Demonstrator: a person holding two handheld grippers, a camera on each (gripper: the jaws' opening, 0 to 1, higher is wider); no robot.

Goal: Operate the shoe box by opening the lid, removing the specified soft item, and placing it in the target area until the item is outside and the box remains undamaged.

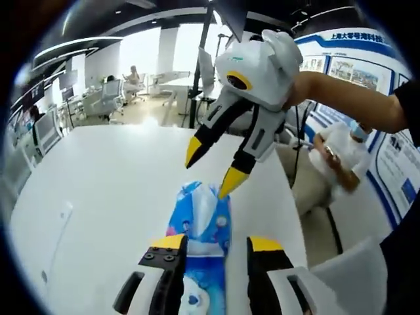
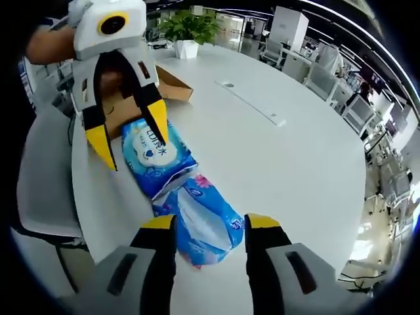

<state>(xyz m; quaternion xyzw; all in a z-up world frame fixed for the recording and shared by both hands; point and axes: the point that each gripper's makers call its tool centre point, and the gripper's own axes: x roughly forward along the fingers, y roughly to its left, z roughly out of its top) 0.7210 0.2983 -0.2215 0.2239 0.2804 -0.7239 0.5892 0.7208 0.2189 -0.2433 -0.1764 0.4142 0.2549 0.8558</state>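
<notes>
Two soft packs lie end to end on the white table [image 2: 282, 164]. The nearer blue tissue pack [image 2: 205, 226] lies between the jaws of my right gripper [image 2: 210, 223], which is open. Beyond it is a blue wet-wipe pack [image 2: 152, 157] with a white label, under my open left gripper [image 2: 131, 136]; one yellow tip overlaps it. The brown cardboard shoe box [image 2: 172, 84] sits behind, partly hidden. In the left gripper view the wet-wipe pack [image 1: 193, 295] lies between my left gripper's [image 1: 216, 244] jaws. The tissue pack [image 1: 200, 220] lies ahead, with the right gripper [image 1: 211, 169] open just above its far end.
A potted plant [image 2: 187, 29] stands at the table's far end. A flat cable strip [image 2: 252, 102] runs along the tabletop. A grey chair [image 2: 42, 177] is beside the table edge near the box. A seated person [image 1: 341, 154] is off the table's right side.
</notes>
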